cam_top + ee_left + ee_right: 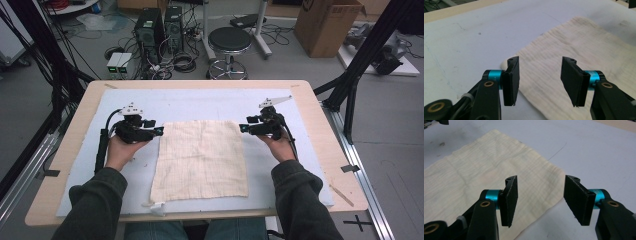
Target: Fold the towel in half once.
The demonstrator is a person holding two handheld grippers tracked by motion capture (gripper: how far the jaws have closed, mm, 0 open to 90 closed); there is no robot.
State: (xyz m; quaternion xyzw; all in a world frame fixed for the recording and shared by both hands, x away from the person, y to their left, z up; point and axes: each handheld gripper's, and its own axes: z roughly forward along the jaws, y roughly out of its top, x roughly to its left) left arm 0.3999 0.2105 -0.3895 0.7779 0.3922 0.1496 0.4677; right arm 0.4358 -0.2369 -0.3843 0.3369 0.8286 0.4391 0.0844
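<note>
- A cream cloth with a faint woven grid lies spread flat in the middle of the table, on a pale blue-grey mat that covers most of the wooden tabletop.
- The cloth's near edge lies close to the mat's front edge; its two far corners point toward the grippers.
- The left gripper sits just beside the cloth's far left corner, its jaws turned inward toward the fabric.
- In the left gripper view the jaws stand partly open above that corner of the cloth; nothing is pinched between the pads, and the cloth lies flat beneath them.
- The right gripper mirrors it at the far right corner, jaws pointing inward.
- In the right gripper view the jaws likewise stand about half open over the corner of the cloth, gripping nothing.
- Beyond the table, on the grey floor, stand a black stool, two computer towers and a cardboard box.
</note>
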